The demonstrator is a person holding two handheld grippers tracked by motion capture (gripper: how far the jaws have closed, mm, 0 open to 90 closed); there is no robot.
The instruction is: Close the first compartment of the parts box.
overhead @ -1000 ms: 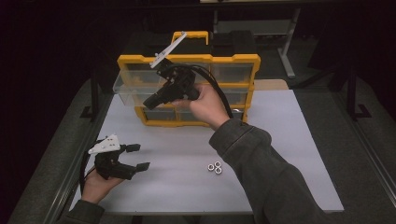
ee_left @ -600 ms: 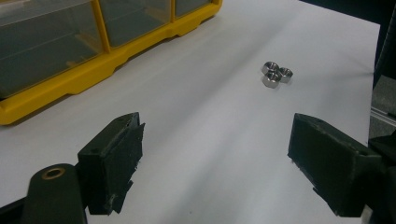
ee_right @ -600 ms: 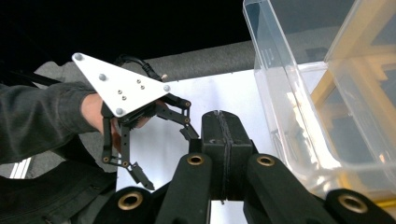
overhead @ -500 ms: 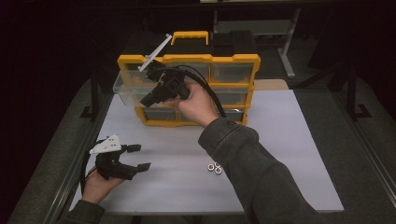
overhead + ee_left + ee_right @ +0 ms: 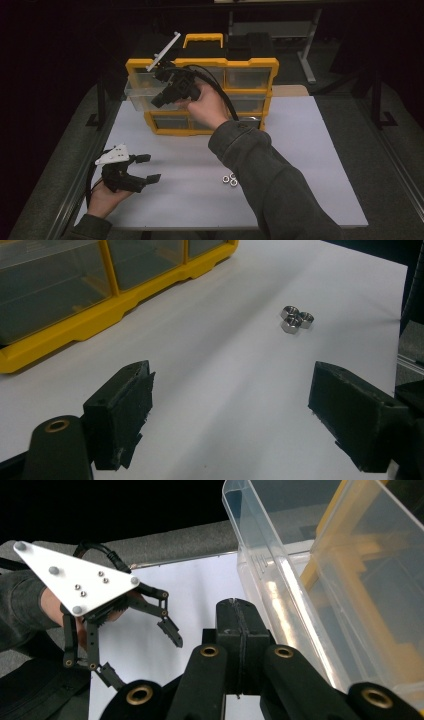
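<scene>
I see a clear plastic drawer [image 5: 142, 92] pulled partway out of the upper left of the yellow organiser [image 5: 250, 65], jutting past its left edge. In the right gripper view the drawer [image 5: 280, 555] is transparent, with thin glossy walls, and I cannot make out any contents. My right gripper [image 5: 159, 100] hangs at the drawer's front, jaws pressed flat together with nothing between them; whether it touches the wall I cannot tell. My left gripper [image 5: 145, 167] rests low at the near left of the table, jaws spread wide and empty.

Three small metal nuts [image 5: 295, 320] lie touching in a cluster on the white tabletop [image 5: 310, 165], well apart from both grippers. My right sleeve [image 5: 270, 170] crosses the table's middle. Beyond the table, the room is dark.
</scene>
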